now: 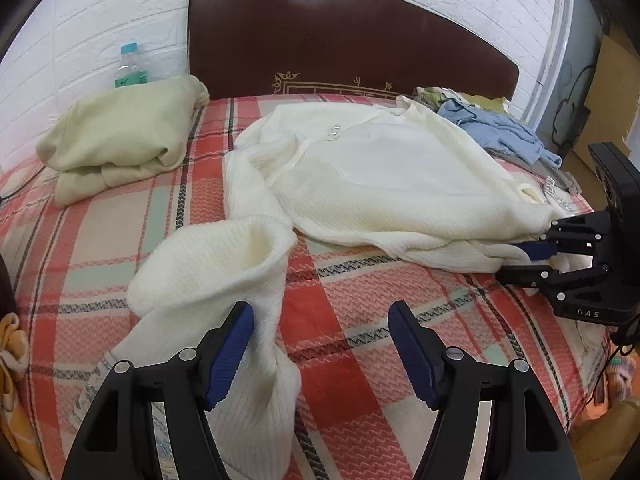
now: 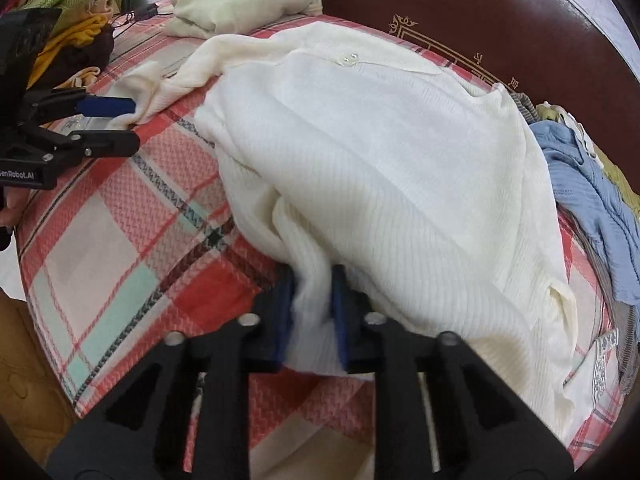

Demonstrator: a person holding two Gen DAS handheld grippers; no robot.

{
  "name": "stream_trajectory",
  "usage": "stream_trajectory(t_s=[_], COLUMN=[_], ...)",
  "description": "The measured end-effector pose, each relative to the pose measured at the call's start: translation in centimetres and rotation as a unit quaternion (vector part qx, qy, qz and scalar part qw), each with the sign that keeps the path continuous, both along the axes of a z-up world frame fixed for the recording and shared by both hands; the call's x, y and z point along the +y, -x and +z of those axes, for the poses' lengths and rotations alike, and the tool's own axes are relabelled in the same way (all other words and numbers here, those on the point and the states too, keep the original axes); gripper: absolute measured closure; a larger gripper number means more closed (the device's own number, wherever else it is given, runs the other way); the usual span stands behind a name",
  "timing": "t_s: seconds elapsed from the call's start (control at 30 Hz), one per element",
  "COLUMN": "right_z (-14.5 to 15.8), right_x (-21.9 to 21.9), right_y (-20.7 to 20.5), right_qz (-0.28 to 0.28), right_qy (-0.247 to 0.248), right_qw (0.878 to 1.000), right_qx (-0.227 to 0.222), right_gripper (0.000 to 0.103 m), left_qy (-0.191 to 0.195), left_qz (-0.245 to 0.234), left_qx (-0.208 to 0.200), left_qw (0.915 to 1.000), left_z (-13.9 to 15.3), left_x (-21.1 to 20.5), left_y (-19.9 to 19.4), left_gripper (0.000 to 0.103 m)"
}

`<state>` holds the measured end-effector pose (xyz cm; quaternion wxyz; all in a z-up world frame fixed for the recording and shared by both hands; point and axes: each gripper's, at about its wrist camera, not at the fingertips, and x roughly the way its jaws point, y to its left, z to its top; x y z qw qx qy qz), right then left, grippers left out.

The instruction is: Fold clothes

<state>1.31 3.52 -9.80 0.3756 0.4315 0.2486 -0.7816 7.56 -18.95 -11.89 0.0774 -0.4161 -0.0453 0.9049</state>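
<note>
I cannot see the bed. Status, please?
Left claw open beside sleeve. Right claw shut on sweater hem. Nothing in the way.

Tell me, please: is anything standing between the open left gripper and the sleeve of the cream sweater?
Nothing visible does. The left gripper is open, and the sleeve of the cream sweater lies beside one of its fingers, with only bare plaid bedcover in the gap. The right gripper is shut on the sweater's hem.
</note>
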Motion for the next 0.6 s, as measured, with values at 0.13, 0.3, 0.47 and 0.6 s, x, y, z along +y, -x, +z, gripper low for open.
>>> stream_trajectory(t_s=[0.13,0.3,0.47,0.6], right_z=[1.7,5.7,4.6,1.2], right_x=[-0.1,-0.9,-5.3,-8.7], right_y=[-0.5,-3.8,-6.8,-8.1], right_qz=[0.002,0.058,0.109,0.115], right_qy=[0.050,0.171,0.211,0.169], right_qw=[0.996,0.965,0.932,0.927], right_qx=[-0.075,-0.191,-0.275,-0.315], right_gripper=[0.093,0.093,0.093,0.092], left_qy=[0.005,0.027,0.015,0.010], left_qz=[0.005,0.055,0.083,0.072], left_qx=[-0.002,0.019,0.044,0.045], left_qw=[1.0000,0.9979,0.9954,0.9963], left_z=[0.1,1.7,4.3,5.0], left_x=[-1.0,-3.9,-7.0,-7.2], left_y=[0.6,1.0,-0.1,-2.1], left_gripper=[0.032,0.033,0.033,0.033])
